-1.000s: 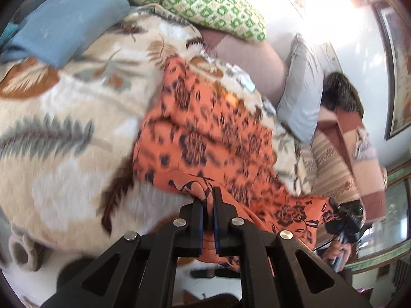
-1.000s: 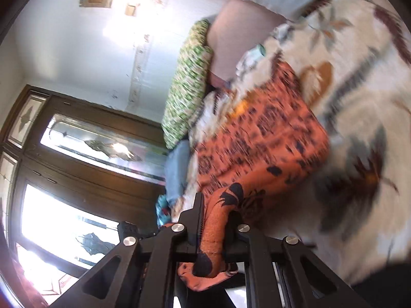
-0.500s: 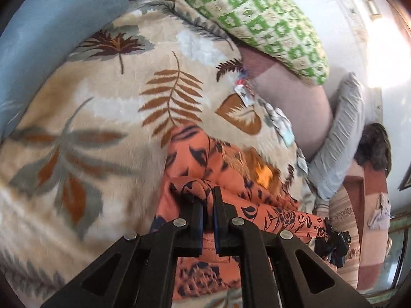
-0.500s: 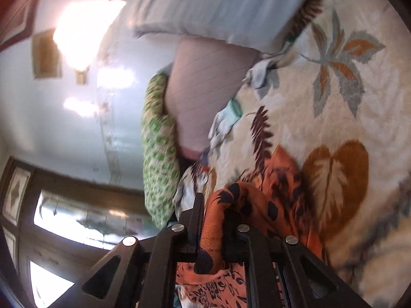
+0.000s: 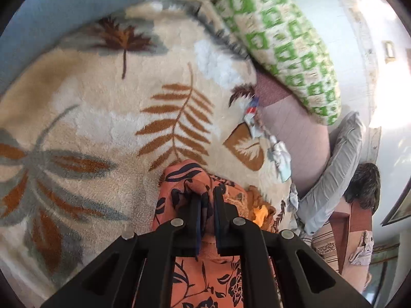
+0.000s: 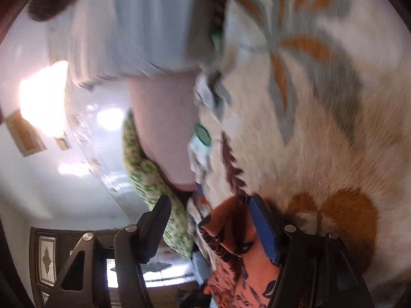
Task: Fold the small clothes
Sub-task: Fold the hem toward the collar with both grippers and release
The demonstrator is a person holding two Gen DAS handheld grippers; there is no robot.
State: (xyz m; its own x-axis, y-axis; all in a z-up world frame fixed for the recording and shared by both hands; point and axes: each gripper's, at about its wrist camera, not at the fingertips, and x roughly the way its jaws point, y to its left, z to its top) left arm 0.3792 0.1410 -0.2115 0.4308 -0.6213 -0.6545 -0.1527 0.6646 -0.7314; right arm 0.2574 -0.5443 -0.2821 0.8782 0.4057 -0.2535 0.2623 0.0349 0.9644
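Observation:
An orange garment (image 5: 183, 177) with a black flower print lies folded on a cream leaf-patterned blanket (image 5: 102, 128). My left gripper (image 5: 205, 195) pinches a bunched fold of it between nearly closed jaws, which are just starting to open. In the right wrist view the same garment (image 6: 231, 233) lies on the blanket (image 6: 334, 128). My right gripper (image 6: 209, 201) is opening, its jaws wide apart. The cloth rests between them against the blue-padded finger (image 6: 263, 231), while the other finger (image 6: 156, 220) stands clear of it.
A green-checked pillow (image 5: 282, 38) and a blue pillow (image 5: 64, 7) lie at the blanket's far edge, and a grey pillow (image 5: 334, 169) lies to the right. A pink sheet (image 5: 295, 133) and small pale cloths (image 5: 280, 159) border the blanket. A wooden glazed door (image 6: 48, 256) stands beyond.
Both grippers carried the garment's edge across and down onto the blanket, folding it over. The right gripper's jaws have sprung apart and let go of the cloth. The left one still pinches it.

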